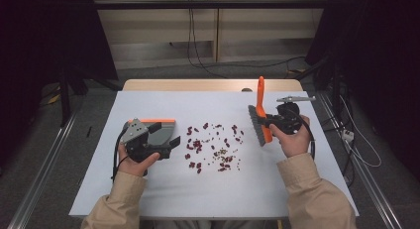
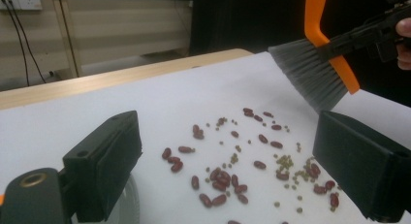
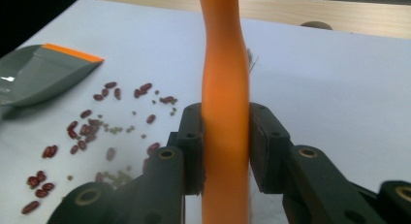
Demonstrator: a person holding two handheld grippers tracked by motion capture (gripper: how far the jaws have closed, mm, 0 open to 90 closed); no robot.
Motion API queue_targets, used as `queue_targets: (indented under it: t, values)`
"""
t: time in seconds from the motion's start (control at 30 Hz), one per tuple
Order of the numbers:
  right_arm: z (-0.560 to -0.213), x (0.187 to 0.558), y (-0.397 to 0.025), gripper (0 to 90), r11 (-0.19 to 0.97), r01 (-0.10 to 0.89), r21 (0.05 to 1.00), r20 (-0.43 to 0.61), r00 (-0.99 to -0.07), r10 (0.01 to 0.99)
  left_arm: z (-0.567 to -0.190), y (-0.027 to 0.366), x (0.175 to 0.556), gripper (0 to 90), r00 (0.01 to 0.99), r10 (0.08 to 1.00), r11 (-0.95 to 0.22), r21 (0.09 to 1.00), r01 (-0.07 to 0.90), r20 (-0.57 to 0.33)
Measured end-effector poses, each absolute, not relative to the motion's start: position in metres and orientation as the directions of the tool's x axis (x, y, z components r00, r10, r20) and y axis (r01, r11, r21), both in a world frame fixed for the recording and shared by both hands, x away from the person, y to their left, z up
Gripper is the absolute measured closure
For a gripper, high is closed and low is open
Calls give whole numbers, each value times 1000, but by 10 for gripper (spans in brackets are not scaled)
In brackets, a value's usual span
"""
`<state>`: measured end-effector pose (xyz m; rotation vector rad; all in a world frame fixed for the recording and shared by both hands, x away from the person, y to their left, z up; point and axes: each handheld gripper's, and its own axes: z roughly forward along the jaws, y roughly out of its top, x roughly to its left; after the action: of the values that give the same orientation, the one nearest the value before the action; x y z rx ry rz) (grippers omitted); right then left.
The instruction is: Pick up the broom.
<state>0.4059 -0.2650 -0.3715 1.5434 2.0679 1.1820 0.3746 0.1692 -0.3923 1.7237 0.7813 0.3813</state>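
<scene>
The scattered beans [image 1: 213, 145] lie loose on the white table [image 1: 148, 189], dark red kidney beans mixed with small green ones, spread between the 2 grippers near the middle of the sheet. To their right, the brush [image 1: 261, 115] hangs just clear of the spill with its grey bristles [image 2: 310, 73] pointing toward the beans and its orange handle [image 3: 225, 112] running up and away from them. The right gripper [image 1: 280, 121] is clamped on that handle, 1 pad on each side and both pressed against it. To the left of the beans, the grey dustpan [image 1: 157, 131] with an orange rim rests low on the table, its mouth facing the spill. The left gripper [image 1: 148, 145] is at the pan, but its own view shows both jaws standing wide apart over the beans, and I cannot tell from these views whether anything sits gripped between them.

The step in hand looks like the setup for sweeping: brush on 1 side, pan on the other, nothing yet gathered. The next move, by my judgement, calls for lowering the bristles to the table just right of the farthest beans and drawing them leftward in a flat stroke, with the pan's lip kept flush on the sheet so the small green beans do not slip under it.
</scene>
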Motion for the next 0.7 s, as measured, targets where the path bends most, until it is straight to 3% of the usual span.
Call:
queue_targets:
  t: [0.7]
  values:
    - [-390, 415, -270, 702, 159, 718, 677, 163, -358, 919, -404, 209, 365, 71, 727, 669, -131, 938, 321, -155]
